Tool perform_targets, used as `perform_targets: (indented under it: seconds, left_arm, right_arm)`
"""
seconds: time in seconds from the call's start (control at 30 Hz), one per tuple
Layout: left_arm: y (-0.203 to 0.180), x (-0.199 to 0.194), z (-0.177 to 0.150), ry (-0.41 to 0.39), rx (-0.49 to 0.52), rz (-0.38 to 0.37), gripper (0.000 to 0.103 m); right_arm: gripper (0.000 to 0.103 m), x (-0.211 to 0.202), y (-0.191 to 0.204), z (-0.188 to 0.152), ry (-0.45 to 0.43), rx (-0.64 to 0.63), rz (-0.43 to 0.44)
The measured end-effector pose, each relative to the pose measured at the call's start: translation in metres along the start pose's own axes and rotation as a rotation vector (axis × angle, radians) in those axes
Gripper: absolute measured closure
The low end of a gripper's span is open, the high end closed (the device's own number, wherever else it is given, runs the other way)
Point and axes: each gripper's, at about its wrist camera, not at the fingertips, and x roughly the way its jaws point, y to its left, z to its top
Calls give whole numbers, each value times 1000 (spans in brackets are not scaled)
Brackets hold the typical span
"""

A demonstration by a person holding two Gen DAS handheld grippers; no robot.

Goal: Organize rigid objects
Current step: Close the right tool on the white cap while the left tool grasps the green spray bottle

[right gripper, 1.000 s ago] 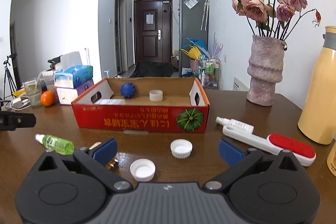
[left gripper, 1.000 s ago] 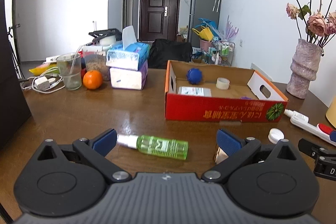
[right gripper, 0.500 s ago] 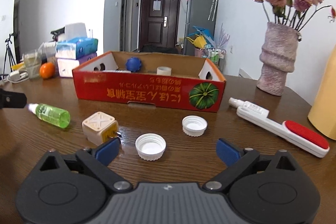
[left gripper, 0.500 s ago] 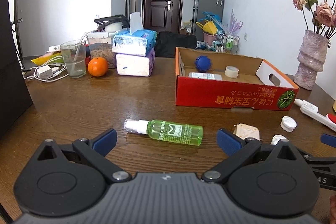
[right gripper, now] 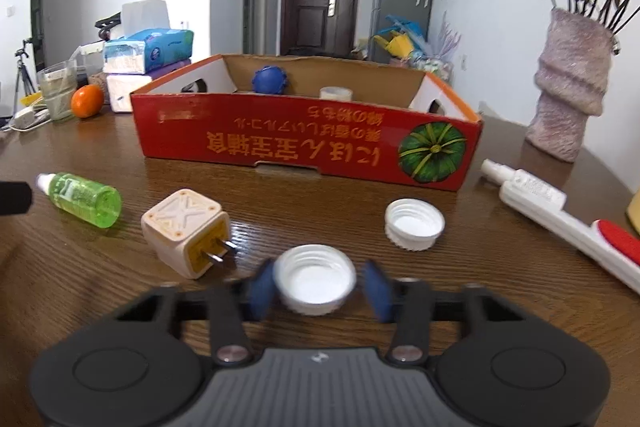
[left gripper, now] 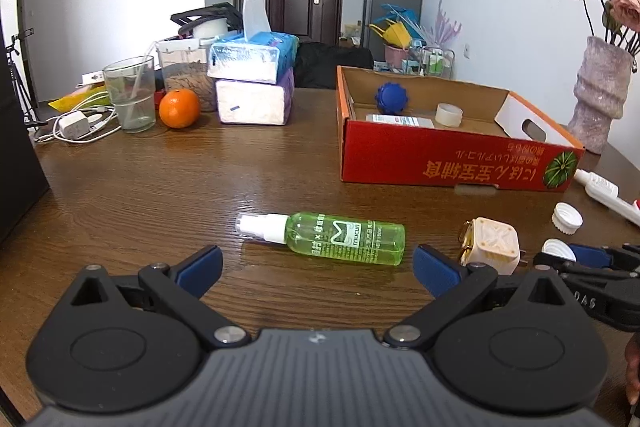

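Right hand-held gripper (right gripper: pixel 318 289) closing around white cap (right gripper: pixel 315 278) just before red box (right gripper: pixel 306 143), pads not yet pressing; risked squirting cap sideways. Left hand-held gripper (left gripper: pixel 316 265) spread.

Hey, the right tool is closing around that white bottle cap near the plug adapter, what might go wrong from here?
The right tool has just been closing on the white cap, and a sliver of gap still shows at the right pad, so the shallow cap may squirt out. The plug adapter lies close by its left finger and could get nudged. The carry must clear the red box's front wall.
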Motion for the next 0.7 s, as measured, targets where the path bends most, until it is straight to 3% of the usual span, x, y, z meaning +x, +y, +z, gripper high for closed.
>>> perform_targets:
  seconds: [0.27,0.47,0.7]
  left_arm:
    - [-1,18,3,17,2,5,0]
    - [5,39,13,42,-117,58,0]
    - [5,54,20,67,-181,123,0]
  right_arm:
    - [64,1,-5,0,2,34,-20]
    - [64,1,-3,1,3,20,-34]
    - [64,1,-4,0,3,30,-45]
